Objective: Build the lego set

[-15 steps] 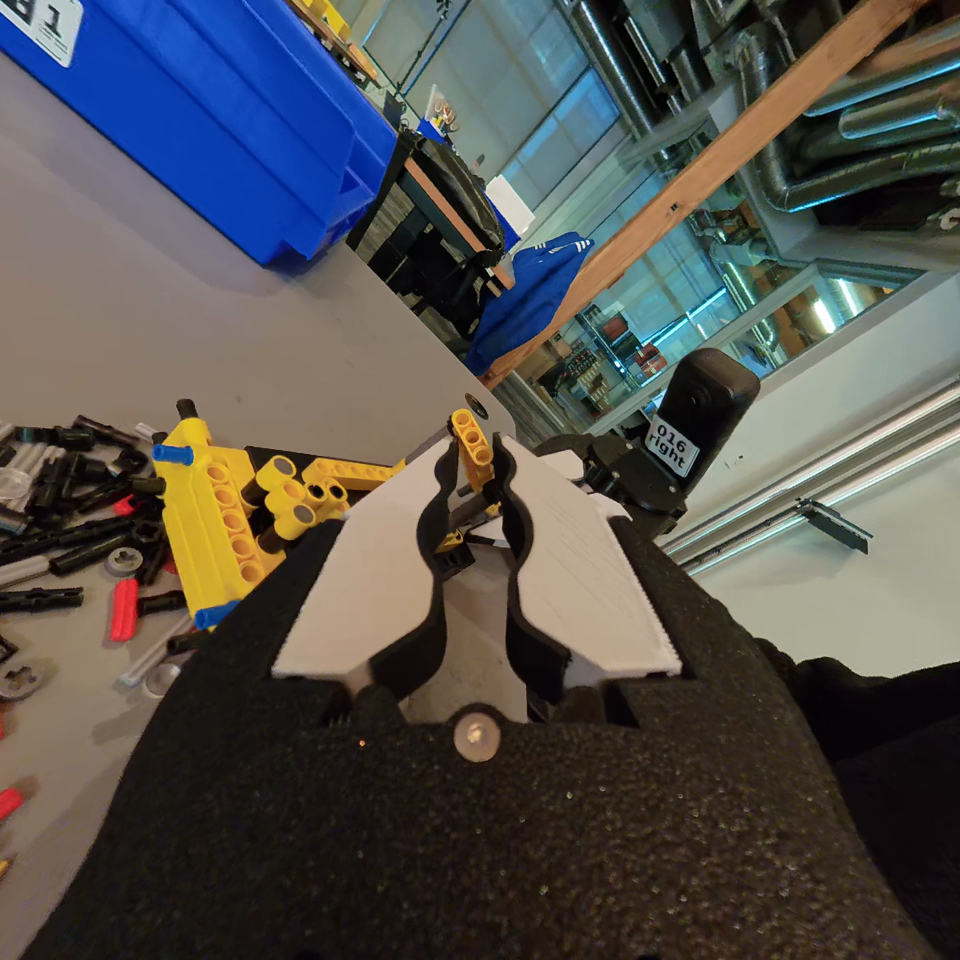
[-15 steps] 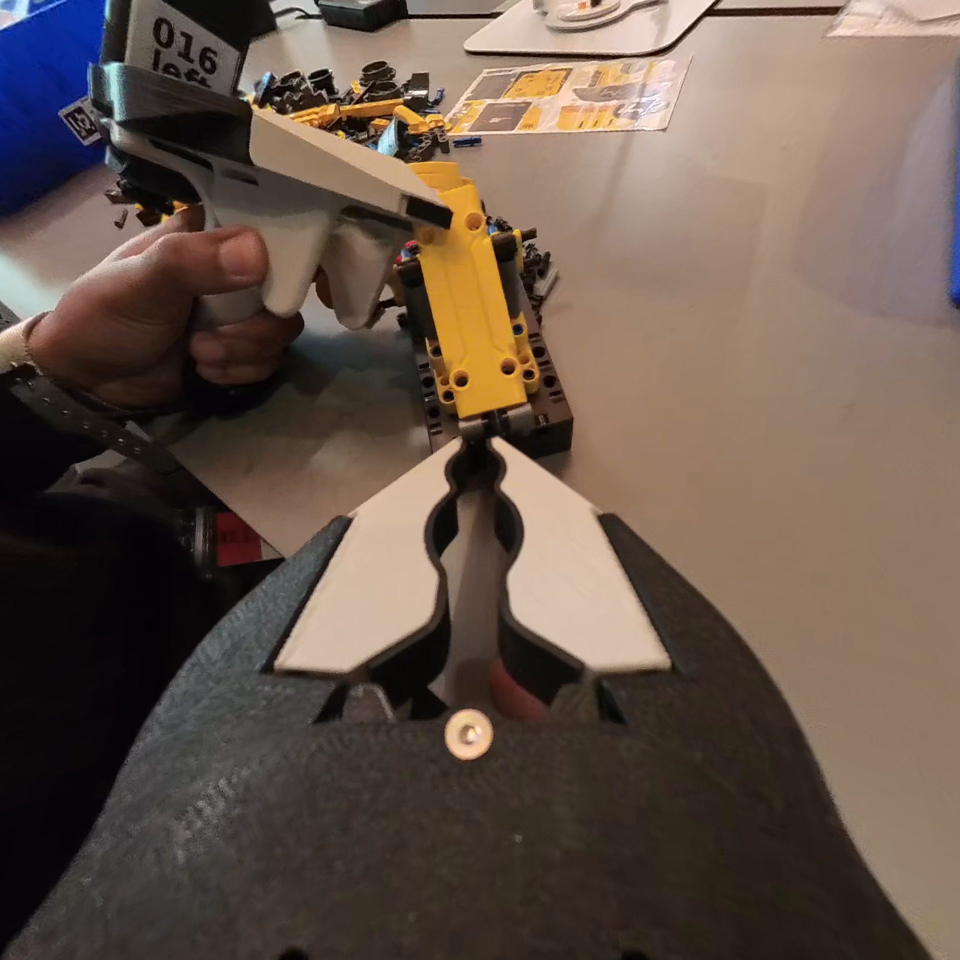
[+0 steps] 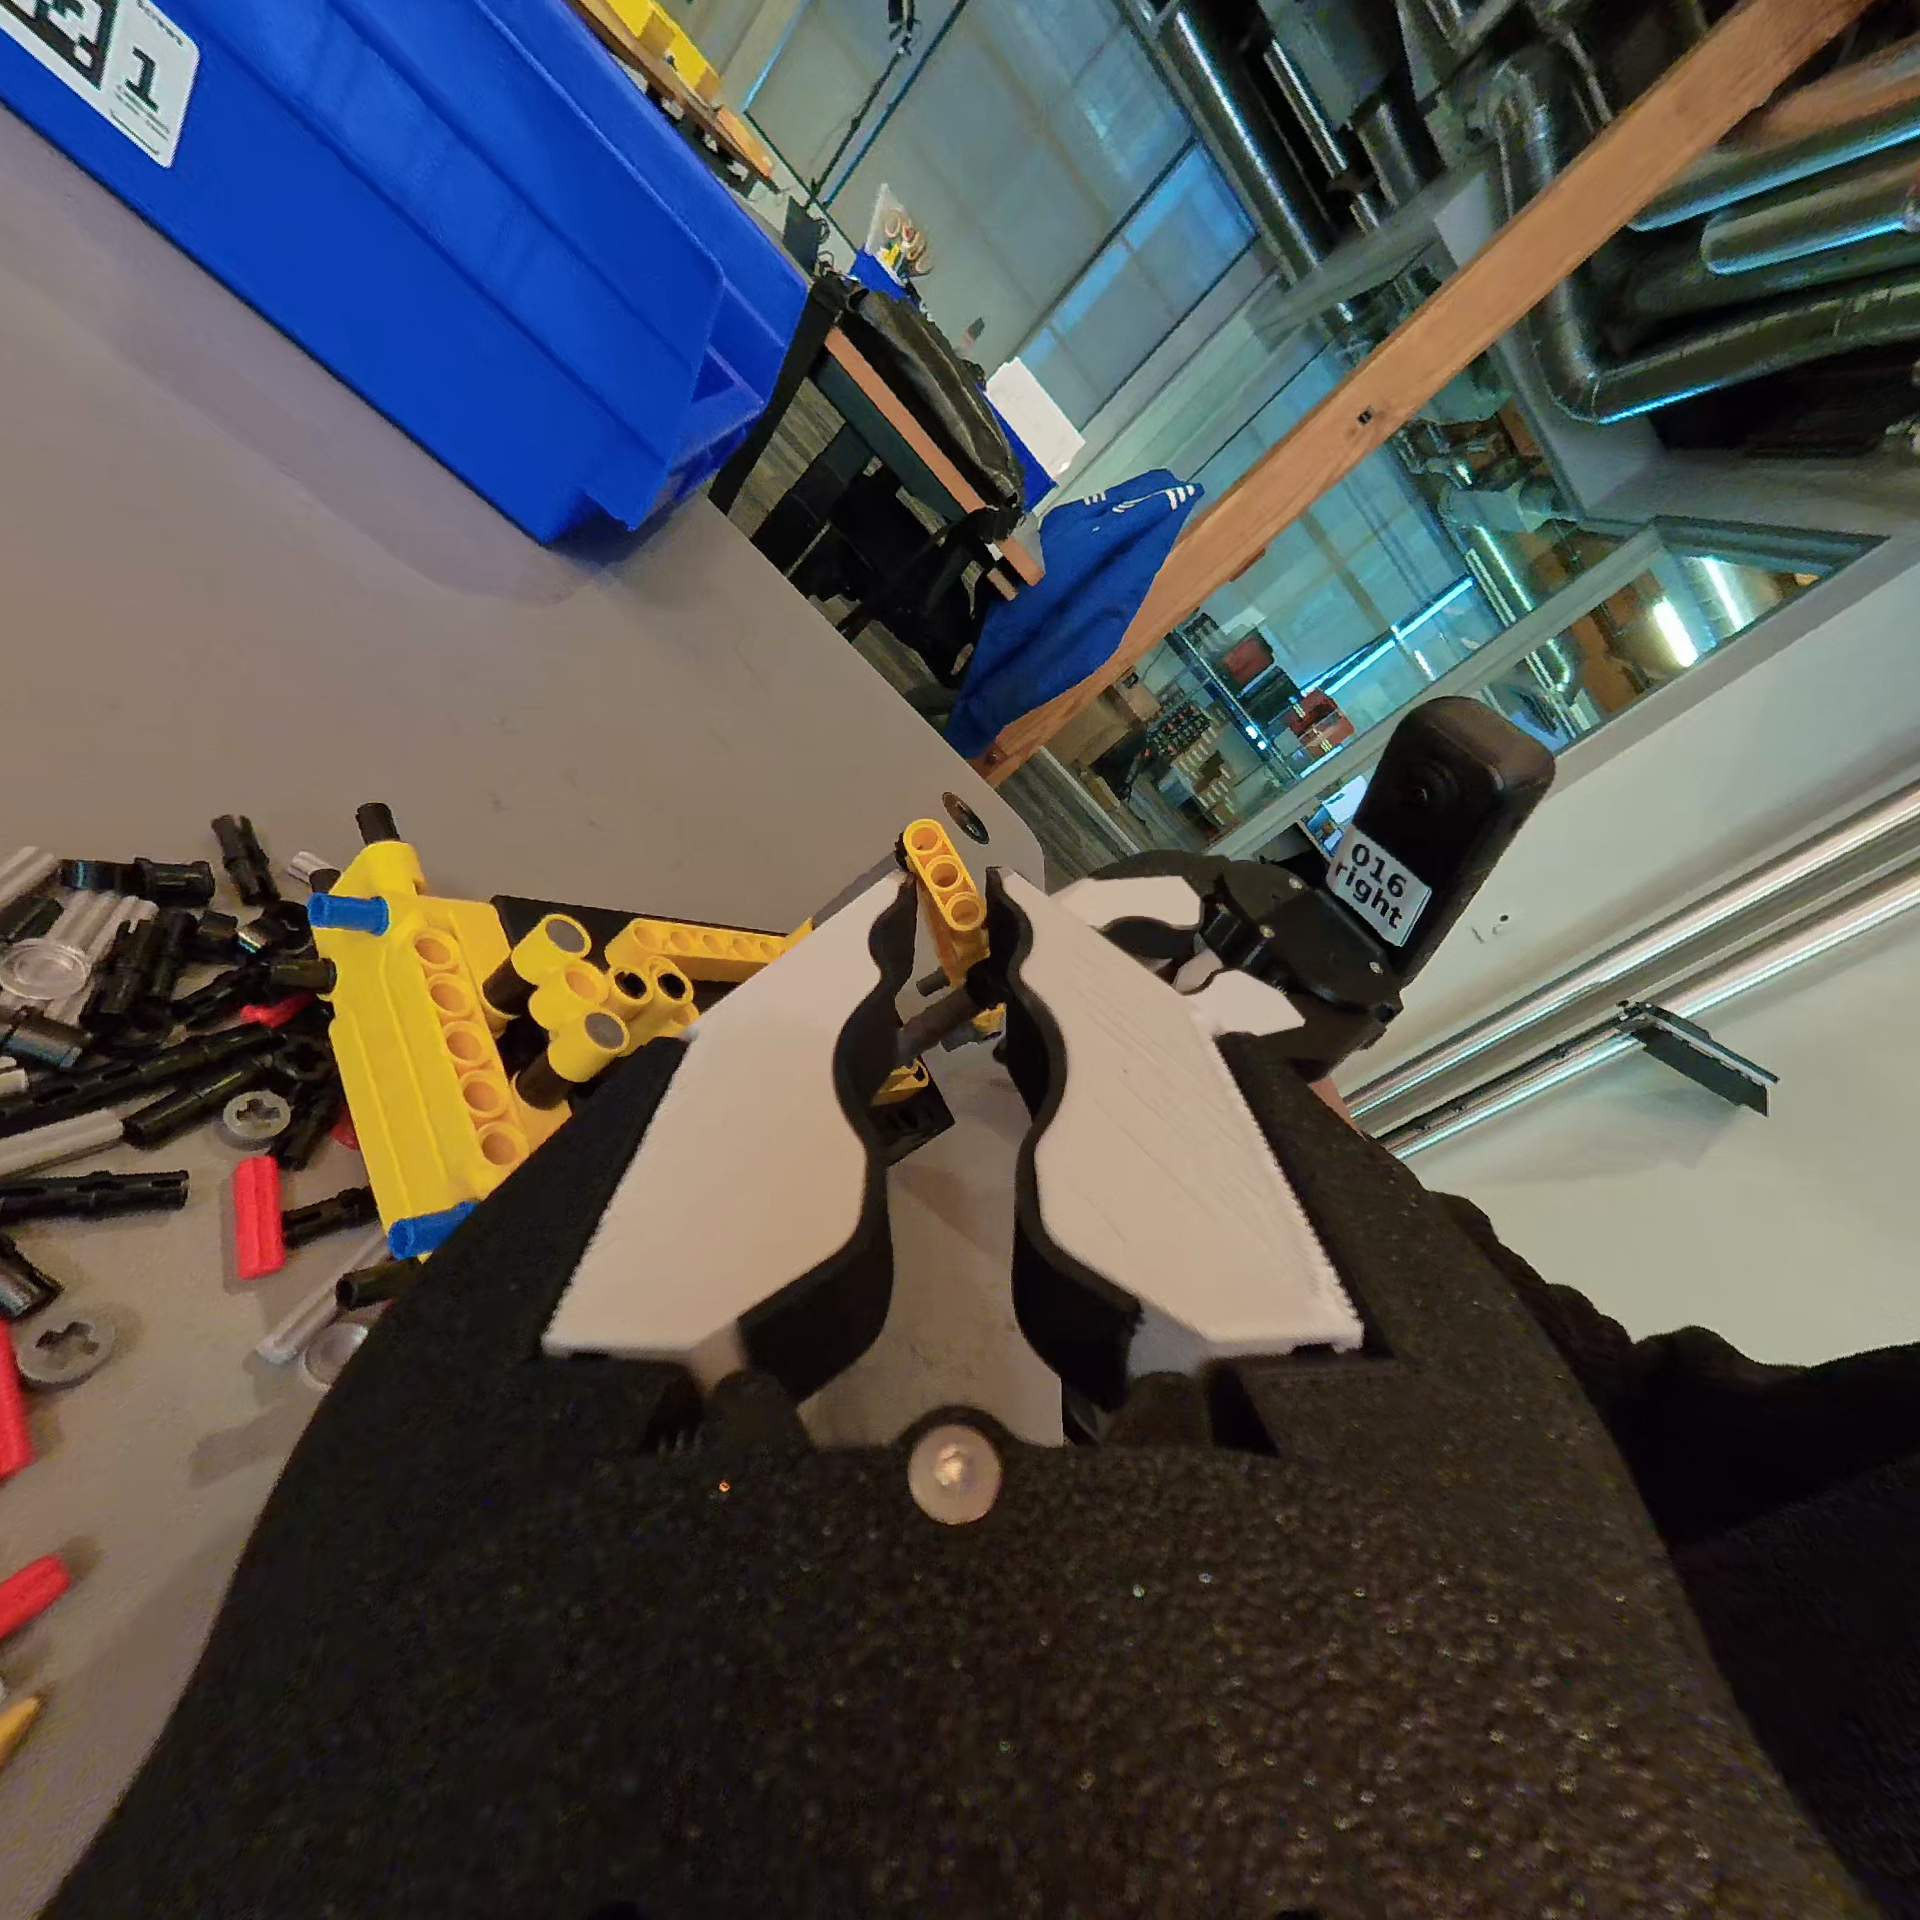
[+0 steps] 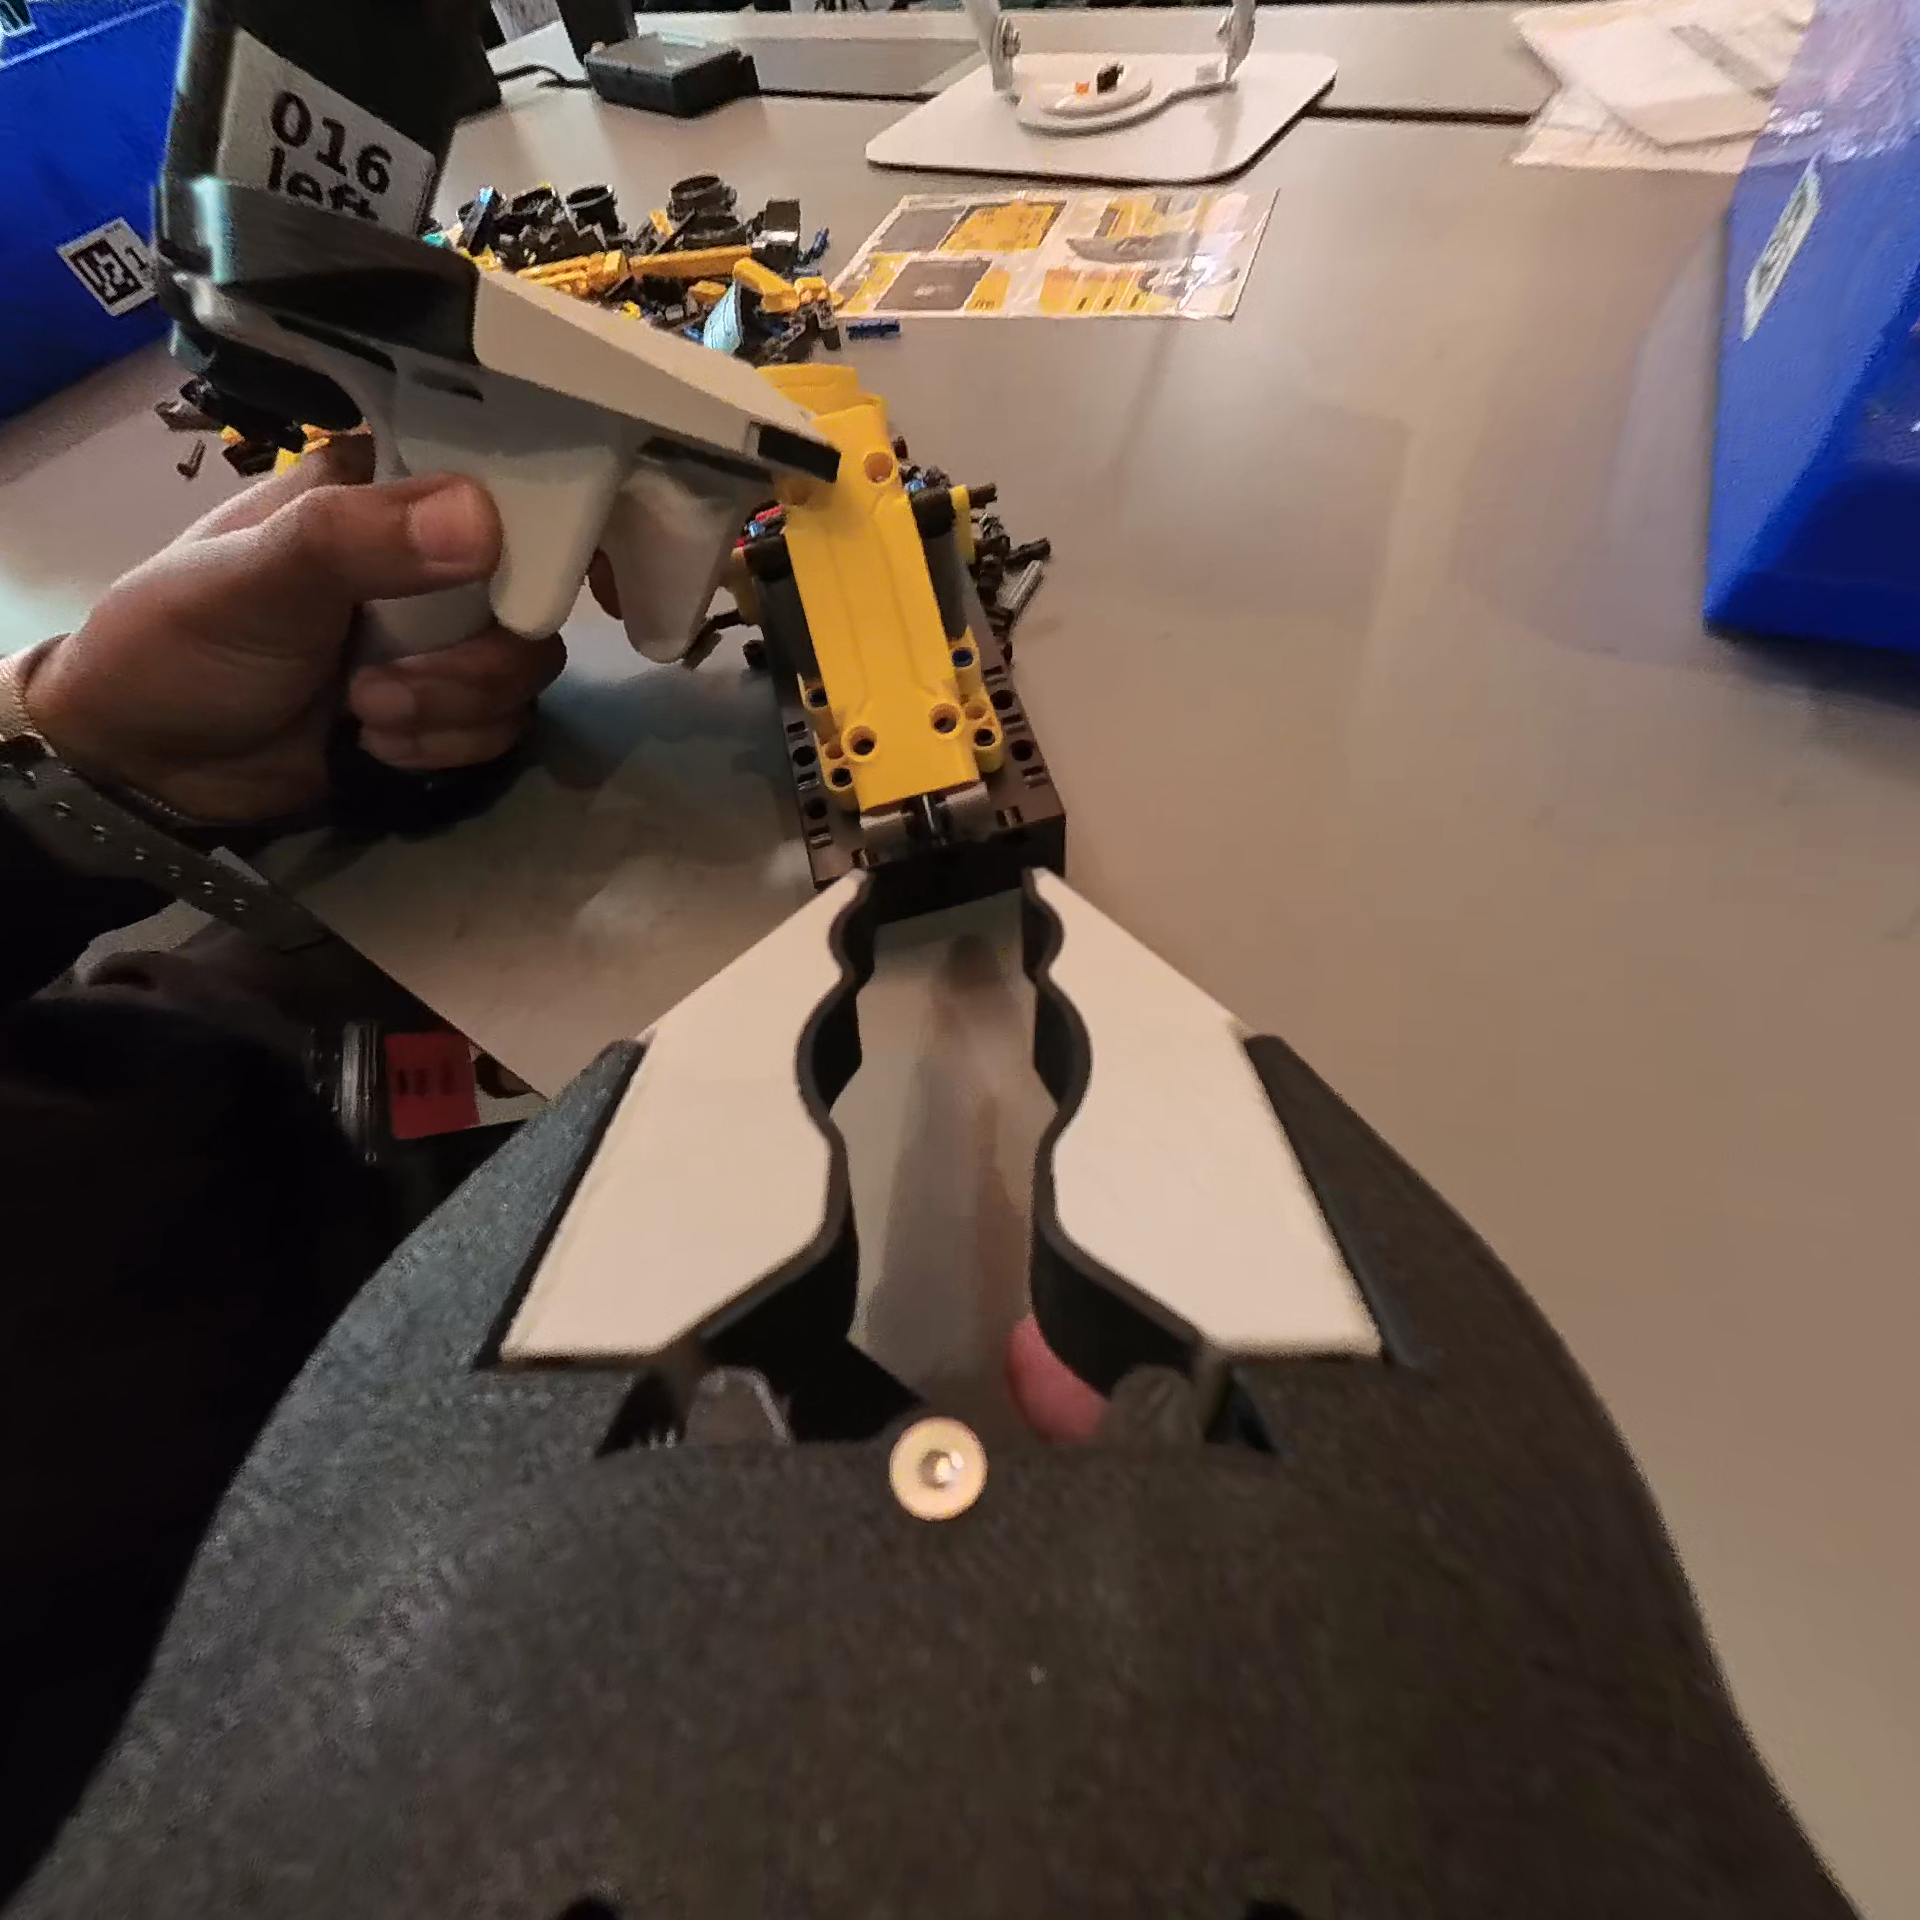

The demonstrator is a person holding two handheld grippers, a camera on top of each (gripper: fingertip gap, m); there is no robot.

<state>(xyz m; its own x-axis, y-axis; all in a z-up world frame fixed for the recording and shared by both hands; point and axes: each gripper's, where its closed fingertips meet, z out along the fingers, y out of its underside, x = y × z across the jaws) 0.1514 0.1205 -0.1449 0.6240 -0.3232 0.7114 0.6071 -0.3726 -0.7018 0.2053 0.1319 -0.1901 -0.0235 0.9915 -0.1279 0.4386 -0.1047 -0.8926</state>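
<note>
Right wrist view shows the right gripper [image 4: 943, 891] spread wide and empty, its tips just short of the dark base of a yellow brick model [image 4: 902, 665] on the grey bench [image 4: 1351, 727]. Left of it, a hand [image 4: 260, 644] holds the left gripper [image 3: 951, 909], closed narrowly on a short yellow beam [image 3: 948, 902] of the model. Beyond lie loose bricks [image 4: 665, 255], an instruction sheet [image 4: 1060, 255] and a blue bin [image 4: 1829, 416].

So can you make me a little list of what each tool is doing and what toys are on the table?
left tool: shut on small yellow beam
right tool: open, tips at the dark end of the yellow and black model
hand: holds the left tool's handle
loose parts pile: black, grey and red pieces on the grey table
instruction sheet: flat behind the model
blue bin: far table edge
</note>
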